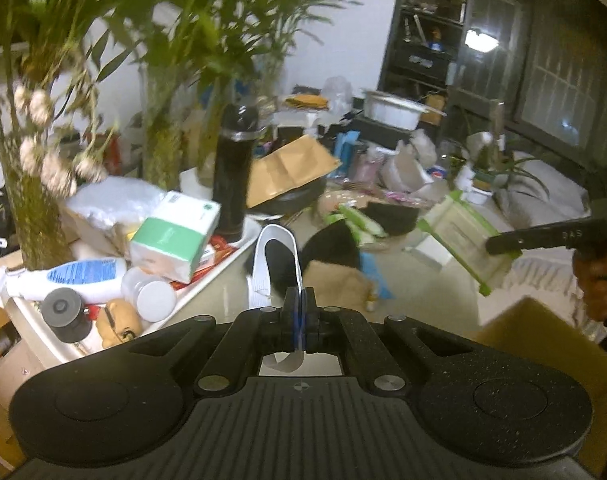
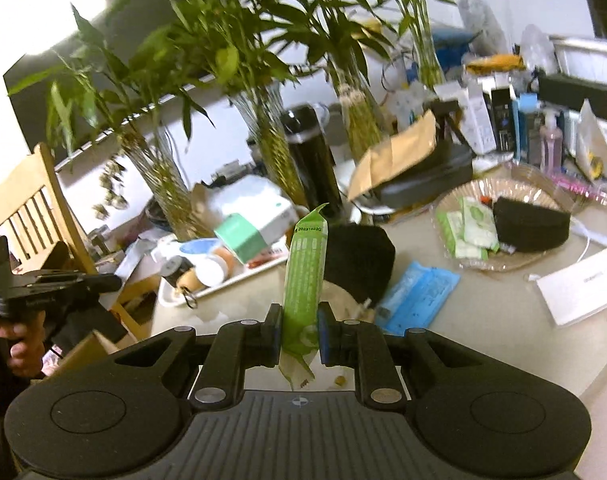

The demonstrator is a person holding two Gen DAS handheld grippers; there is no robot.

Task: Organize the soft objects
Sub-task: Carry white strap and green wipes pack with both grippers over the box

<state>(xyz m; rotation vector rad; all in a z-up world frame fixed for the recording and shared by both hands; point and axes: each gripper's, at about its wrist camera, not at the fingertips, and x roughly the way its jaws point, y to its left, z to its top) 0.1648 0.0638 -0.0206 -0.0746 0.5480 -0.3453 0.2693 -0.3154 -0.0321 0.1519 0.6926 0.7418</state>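
Left gripper (image 1: 299, 316): pinched tight on white strap (image 1: 277, 240), lifting it clear.
Right gripper (image 2: 299, 330): narrow, clamping green packet (image 2: 305, 272) upright for carrying.

Left of the left gripper (image 1: 299, 312), the plant (image 1: 43, 60) is smeared by blur; beyond it, the black object (image 1: 335, 246) is indistinct; the green packet (image 2: 303, 280) hides its lower end behind the right gripper (image 2: 299, 334).

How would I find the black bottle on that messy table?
Look at the leafy green bamboo plants along the white wall. Among their stalks stands the tall black cylindrical bottle, behind the green-and-white tissue box. It is the only tall, dark, upright thing there.
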